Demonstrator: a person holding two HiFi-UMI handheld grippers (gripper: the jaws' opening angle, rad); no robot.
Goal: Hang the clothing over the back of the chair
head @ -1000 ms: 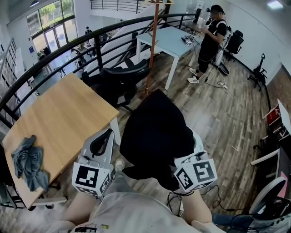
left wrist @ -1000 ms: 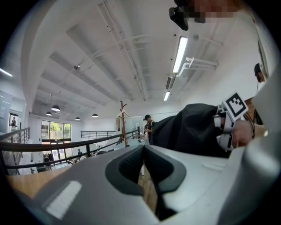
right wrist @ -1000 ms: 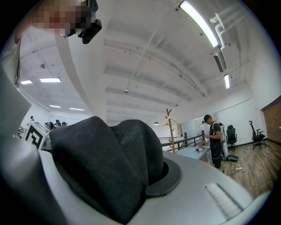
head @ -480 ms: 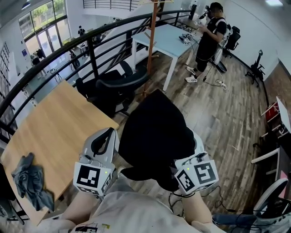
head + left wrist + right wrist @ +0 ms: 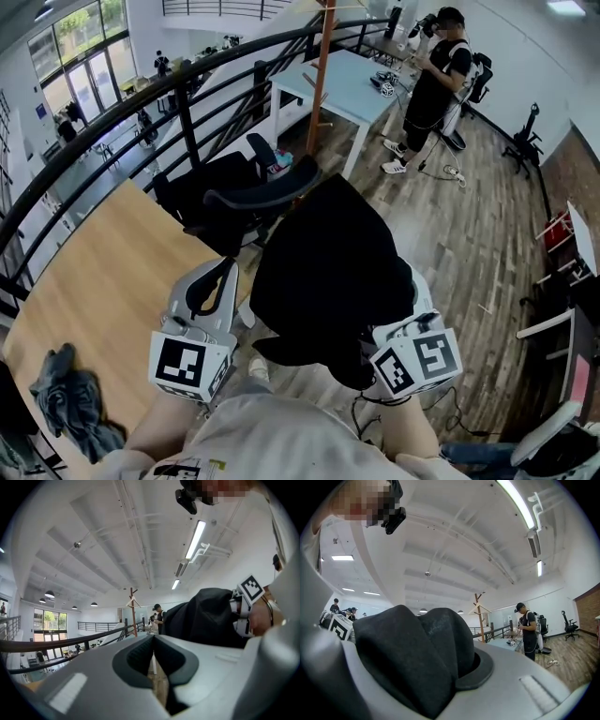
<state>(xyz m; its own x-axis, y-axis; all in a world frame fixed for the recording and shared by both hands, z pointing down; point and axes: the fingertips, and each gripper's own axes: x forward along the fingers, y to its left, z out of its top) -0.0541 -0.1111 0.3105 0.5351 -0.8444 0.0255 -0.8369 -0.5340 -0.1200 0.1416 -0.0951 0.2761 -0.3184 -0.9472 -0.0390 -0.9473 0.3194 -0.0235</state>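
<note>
Right tongs (image 5: 454, 660) are clamped on the black clothing (image 5: 328, 272). In the right gripper view the dark cloth bulges up thick between the jaws and hides most of them. Left tongs (image 5: 153, 641) are closed with nothing in them, the pads meeting at the tip, and in the left gripper view the clothing sits off to their right, apart from them.

In the head view we see both tongs pointing forward, side by side. The clothing hangs in the air as a big dark bundle draped over the right tongs and spreading toward the left ones, above the wooden floor (image 5: 469, 234).

The black office chair (image 5: 248, 192) stands just beyond the clothing, by the far right corner of the wooden tabletop (image 5: 103, 272). The clothing's top edge overlaps the chair in this view, and we cannot tell if they touch. It is not over the chair back yet.

A crumpled grey cloth (image 5: 66, 403) lies at the tabletop's near left corner. A black railing (image 5: 141, 103) curves behind the chair, with a wooden pole (image 5: 322, 66) and a pale table (image 5: 337, 80) beyond it. A person (image 5: 431, 75) in dark clothes stands by that table.
</note>
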